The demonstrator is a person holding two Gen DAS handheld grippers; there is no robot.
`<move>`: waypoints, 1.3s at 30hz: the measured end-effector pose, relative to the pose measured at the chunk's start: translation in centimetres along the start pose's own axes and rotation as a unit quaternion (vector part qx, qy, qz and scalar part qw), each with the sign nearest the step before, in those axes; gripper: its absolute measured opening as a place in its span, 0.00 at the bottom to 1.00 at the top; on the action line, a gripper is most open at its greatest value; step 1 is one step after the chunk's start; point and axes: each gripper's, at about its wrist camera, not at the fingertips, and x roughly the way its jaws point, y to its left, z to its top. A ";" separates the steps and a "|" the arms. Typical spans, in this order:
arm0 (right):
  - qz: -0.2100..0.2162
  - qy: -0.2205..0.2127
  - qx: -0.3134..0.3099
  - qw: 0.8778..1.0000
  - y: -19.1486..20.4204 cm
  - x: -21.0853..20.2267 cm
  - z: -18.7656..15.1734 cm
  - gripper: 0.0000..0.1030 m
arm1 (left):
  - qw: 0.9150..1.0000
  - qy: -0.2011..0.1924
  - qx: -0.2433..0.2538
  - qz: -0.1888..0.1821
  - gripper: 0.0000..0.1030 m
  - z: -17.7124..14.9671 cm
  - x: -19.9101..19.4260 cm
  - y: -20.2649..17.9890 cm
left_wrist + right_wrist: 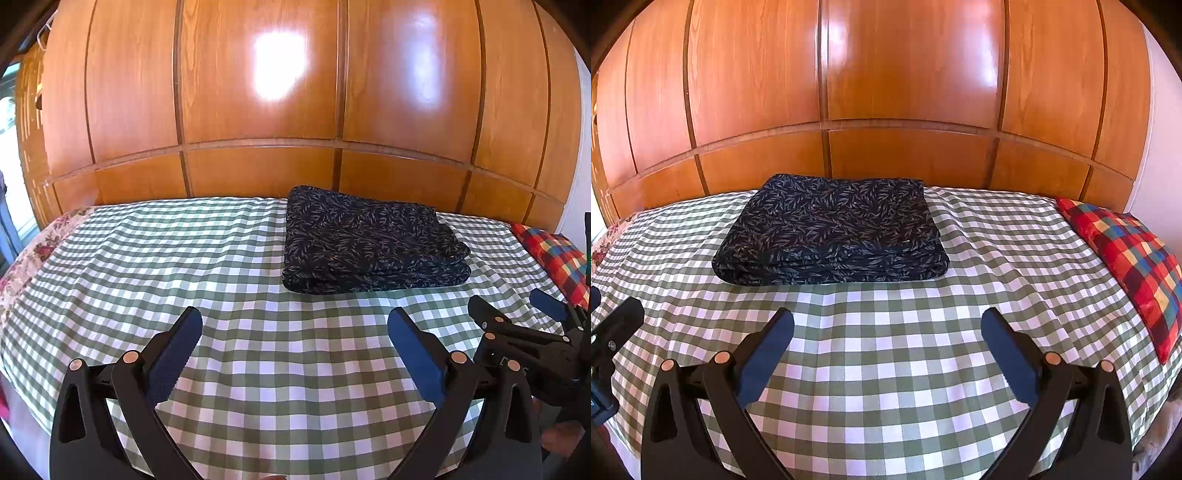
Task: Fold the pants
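We held the left gripper (294,325) and right gripper (887,325) spread wide, gripping nothing, hovering over the near part of the checked bed (886,350). The folded pants (831,236) lay at the far side, well apart from both, near the wooden wardrobe (886,92).

Green-checked bed (886,354), folded dark pants (831,236) on it, plaid pillow (1134,258)

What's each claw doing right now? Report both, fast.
Left claw: open, holding nothing, above the checked bedcover.
Right claw: open, holding nothing, short of the folded pants.
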 end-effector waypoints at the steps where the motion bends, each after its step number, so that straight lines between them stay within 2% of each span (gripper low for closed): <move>1: 0.001 0.001 -0.001 1.000 0.0 0.0 -0.1 0.98 | 1.000 0.000 -0.002 0.000 0.97 0.0 0.0 0.1; 25: 0.005 0.006 -0.003 1.000 0.1 0.4 -0.2 0.98 | 1.000 -0.006 0.003 -0.013 0.97 0.2 -0.8 0.1; 37: 0.002 0.016 -0.002 1.000 0.2 1.2 -0.6 0.98 | 1.000 -0.003 0.013 -0.020 0.97 0.1 -0.3 -0.4; 39: 0.001 0.020 -0.002 1.000 0.2 1.4 -0.8 0.98 | 1.000 0.007 0.008 -0.024 0.97 -0.1 0.2 -0.2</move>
